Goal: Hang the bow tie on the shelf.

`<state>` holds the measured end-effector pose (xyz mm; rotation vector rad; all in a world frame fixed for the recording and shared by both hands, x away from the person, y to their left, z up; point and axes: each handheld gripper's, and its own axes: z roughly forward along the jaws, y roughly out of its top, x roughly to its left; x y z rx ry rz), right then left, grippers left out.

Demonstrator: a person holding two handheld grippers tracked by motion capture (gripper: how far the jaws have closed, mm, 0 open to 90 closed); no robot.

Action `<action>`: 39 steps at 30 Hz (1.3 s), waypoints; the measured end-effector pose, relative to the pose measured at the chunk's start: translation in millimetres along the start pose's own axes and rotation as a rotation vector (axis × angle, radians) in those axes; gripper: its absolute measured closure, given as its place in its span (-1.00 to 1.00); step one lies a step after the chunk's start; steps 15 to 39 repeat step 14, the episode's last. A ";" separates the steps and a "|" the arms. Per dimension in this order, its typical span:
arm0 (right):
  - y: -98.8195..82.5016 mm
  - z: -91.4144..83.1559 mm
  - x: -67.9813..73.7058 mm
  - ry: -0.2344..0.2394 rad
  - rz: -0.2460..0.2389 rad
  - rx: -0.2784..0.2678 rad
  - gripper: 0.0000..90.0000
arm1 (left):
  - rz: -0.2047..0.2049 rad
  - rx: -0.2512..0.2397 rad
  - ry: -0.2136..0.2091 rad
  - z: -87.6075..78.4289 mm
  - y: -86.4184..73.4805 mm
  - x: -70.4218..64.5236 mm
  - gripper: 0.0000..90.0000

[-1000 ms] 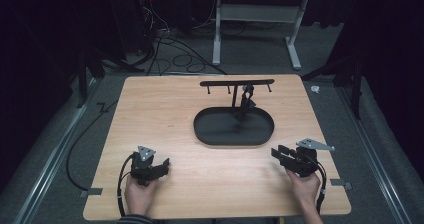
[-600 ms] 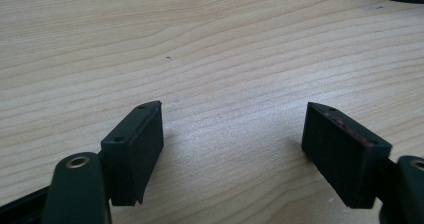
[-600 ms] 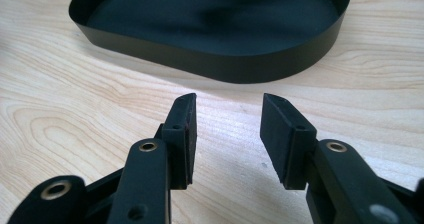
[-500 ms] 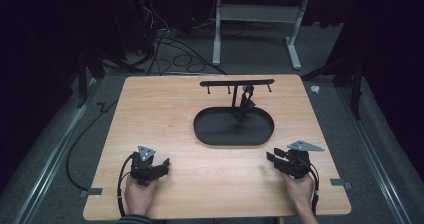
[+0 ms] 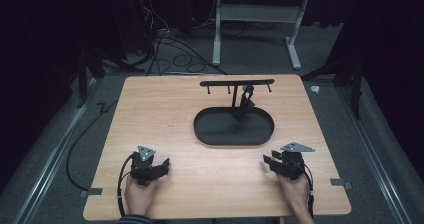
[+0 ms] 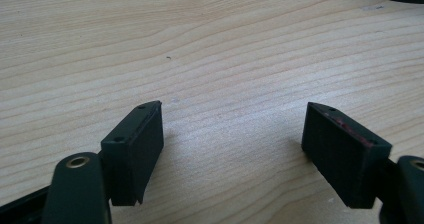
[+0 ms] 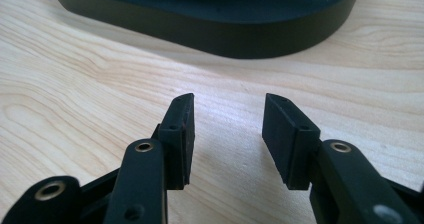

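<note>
- I am holding my left gripper [image 5: 161,168] low over the light wooden bench [image 5: 165,114], near its front edge and well to the left front of the black oval metal tray [image 5: 205,132].
- In the left gripper view its black fingers [image 6: 134,143] are standing wide apart, with bare wood grain between them and nothing in their hold.
- A sliver of the tray's dark wall is showing at the top right corner of that view, well apart from the fingertips.
- I am holding my right gripper [image 5: 268,161] just in front of the tray's right end, near it but not touching, with its fingers pointing toward the tray.
- Its fingers [image 7: 181,134] have just been opening and are now standing apart, gripping nothing; only bench surface is lying between them.
- In the right gripper view the tray's curved wall [image 7: 225,36] is crossing the top, its shadow falling on the wood in front of it.
- The tray is sitting on the bench right of its centre, and a black T-shaped stand [image 5: 235,83] is rising from the tray's rear part.
- A small dark item is hanging from the stand's crossbar; I cannot tell what it is.
</note>
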<state>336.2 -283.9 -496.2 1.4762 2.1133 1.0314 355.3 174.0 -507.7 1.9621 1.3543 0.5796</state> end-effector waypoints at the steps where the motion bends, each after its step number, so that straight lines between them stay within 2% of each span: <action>1: 0.0 0.0 0.0 0.000 0.000 0.000 0.28 | 0.000 0.000 0.000 0.0 0.0 0.0 -0.44; 4: -0.4 3.5 1.3 -0.011 -0.014 0.020 0.23 | 0.000 0.000 0.000 0.0 0.0 0.0 -0.44; 6: -1.1 4.9 3.5 -0.026 -0.043 0.014 0.22 | 0.000 0.000 0.000 0.0 0.0 0.0 -0.44; 7: -1.1 4.9 3.5 -0.026 -0.043 0.014 0.22 | 0.000 0.000 0.000 0.0 0.0 0.0 -0.44; 8: -2.8 6.1 6.0 -0.046 -0.075 0.004 0.20 | 0.001 0.001 0.000 -0.1 0.0 0.0 -0.44; 9: -2.8 6.1 6.0 -0.046 -0.075 0.004 0.20 | 0.001 0.001 0.000 -0.1 0.0 0.0 -0.44; 10: -2.9 6.9 9.9 -0.066 -0.108 0.011 0.15 | 0.000 0.000 0.000 0.0 0.0 0.0 -0.44; 39: -2.8 7.4 10.6 -0.063 -0.109 0.011 0.11 | 0.001 0.000 0.000 0.0 -0.1 0.0 -0.44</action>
